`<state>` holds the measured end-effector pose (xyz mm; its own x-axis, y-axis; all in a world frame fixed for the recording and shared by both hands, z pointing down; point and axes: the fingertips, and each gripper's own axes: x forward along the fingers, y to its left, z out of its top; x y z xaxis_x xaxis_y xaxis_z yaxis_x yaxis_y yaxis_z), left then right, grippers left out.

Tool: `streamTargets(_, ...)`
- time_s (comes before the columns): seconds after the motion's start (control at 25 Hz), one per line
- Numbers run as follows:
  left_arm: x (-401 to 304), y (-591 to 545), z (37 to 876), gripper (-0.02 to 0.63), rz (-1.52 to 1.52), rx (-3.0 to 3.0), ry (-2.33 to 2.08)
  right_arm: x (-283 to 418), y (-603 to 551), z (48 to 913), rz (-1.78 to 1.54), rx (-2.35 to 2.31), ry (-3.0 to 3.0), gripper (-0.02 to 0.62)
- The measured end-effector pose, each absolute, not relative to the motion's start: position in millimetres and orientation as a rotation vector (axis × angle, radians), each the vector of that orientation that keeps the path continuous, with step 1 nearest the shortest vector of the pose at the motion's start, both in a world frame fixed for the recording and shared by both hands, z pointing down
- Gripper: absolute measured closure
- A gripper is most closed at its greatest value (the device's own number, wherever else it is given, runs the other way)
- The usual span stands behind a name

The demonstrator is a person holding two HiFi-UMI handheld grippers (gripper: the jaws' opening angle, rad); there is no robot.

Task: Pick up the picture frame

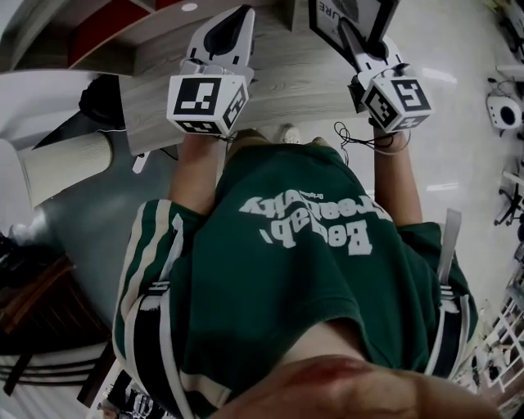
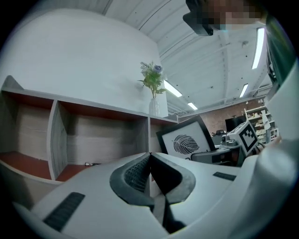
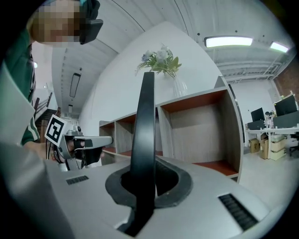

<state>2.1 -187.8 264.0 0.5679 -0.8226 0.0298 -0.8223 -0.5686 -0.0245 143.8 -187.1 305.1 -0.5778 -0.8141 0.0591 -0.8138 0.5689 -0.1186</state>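
Left gripper (image 2: 150, 158): we see its jaws pressed together with nothing between them.
Right gripper (image 3: 145, 179): its jaws pinch the thin black picture frame (image 3: 145, 126) by one edge.
Frame: upright in that grip, in front of the shelves; its leaf print faces the left gripper.
Shelves: we note a grey wood-grain shelf unit (image 2: 93, 135) with red-brown floors.
Top: a clear glass vase of flowers (image 2: 153, 98) stands there.

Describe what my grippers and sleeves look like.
Both the left gripper and right gripper are pale grey plastic wedges with black ribbed pads, each carrying a white cube printed with black square markers. A thin black cable loops by the right one. You wear a dark green T-shirt with white-striped short sleeves.
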Motion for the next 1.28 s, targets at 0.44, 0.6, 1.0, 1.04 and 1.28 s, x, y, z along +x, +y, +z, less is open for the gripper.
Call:
streamTargets(0.44,-20.4,-185.1,255.5,0.588,-0.116,-2.699,1.473,105.2,-182.2,274.2,-0.067,-1.272,2.772,0.555)
streamTargets(0.6,-27.5,-183.6,250.9,0.588,-0.089,-2.718,1.492,96.0,-182.9,271.5,-0.047,-1.247,2.779,0.555)
streamTargets(1.0,-33.2,-182.9,245.6,0.588,-0.108,-2.713,1.495,91.1,-182.6,264.0,-0.012,-1.269,2.780,0.555)
streamTargets(1.04,-33.0,-183.9,245.1,0.588,-0.110,-2.711,1.493,90.9,-183.1,264.9,0.006,-1.279,2.786,0.557)
streamTargets(1.28,-38.6,-191.0,248.6,0.588,-0.127,-2.705,1.496,85.2,-190.7,271.0,0.025,-1.275,2.808,0.556)
